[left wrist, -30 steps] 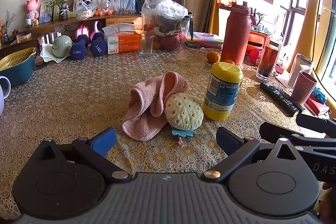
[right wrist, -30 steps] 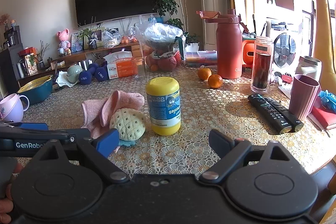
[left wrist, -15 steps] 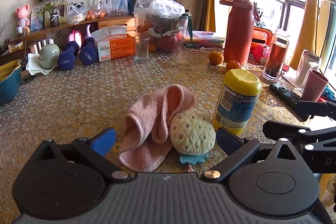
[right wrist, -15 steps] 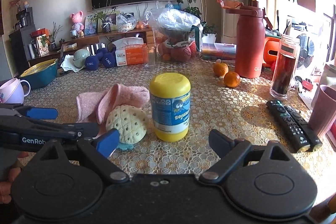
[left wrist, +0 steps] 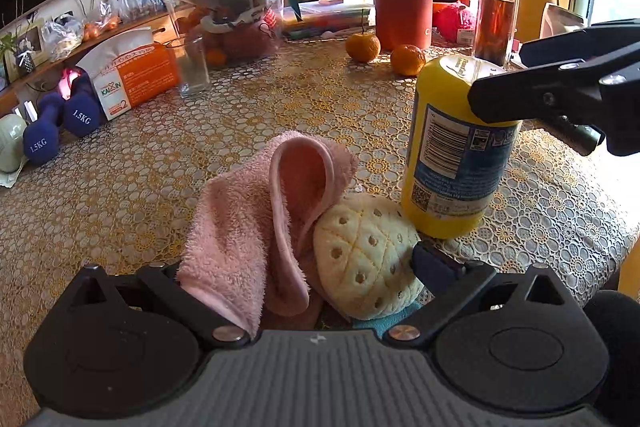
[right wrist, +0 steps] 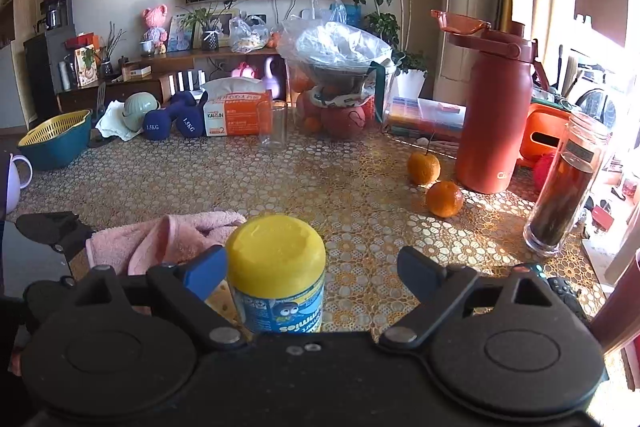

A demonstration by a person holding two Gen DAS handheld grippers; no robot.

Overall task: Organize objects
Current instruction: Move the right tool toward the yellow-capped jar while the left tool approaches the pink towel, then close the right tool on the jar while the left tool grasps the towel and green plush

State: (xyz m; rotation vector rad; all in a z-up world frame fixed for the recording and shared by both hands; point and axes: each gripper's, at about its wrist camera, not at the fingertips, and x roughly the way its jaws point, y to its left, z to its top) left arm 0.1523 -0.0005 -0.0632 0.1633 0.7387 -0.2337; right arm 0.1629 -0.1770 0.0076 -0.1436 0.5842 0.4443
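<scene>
A crumpled pink towel [left wrist: 256,219] lies on the lace-covered table [left wrist: 200,147], with a cream pineapple-bun plush toy [left wrist: 364,259] leaning against its right side. My left gripper [left wrist: 304,267] is open low over the table, its fingers straddling towel and toy; the towel hides the left fingertip. Just right of the toy stands a yellow bottle [left wrist: 452,155] with a blue label. My right gripper [right wrist: 314,271] is open with the bottle [right wrist: 276,267] between its fingers, close to the left one. One of its black fingers [left wrist: 540,99] crosses the bottle's top in the left wrist view.
Two oranges [right wrist: 434,183] and a tall red flask [right wrist: 494,119] stand beyond the bottle, with a dark glass jar [right wrist: 568,187] and a remote [right wrist: 560,287] to the right. A drinking glass [right wrist: 273,125], tissue box [right wrist: 236,115], dumbbells [right wrist: 172,121] and teal basket [right wrist: 56,139] line the back.
Both grippers have moved forward and lower. The left one now reaches around the towel and plush toy, and the right one has closed in on the yellow bottle. Both stay open.
</scene>
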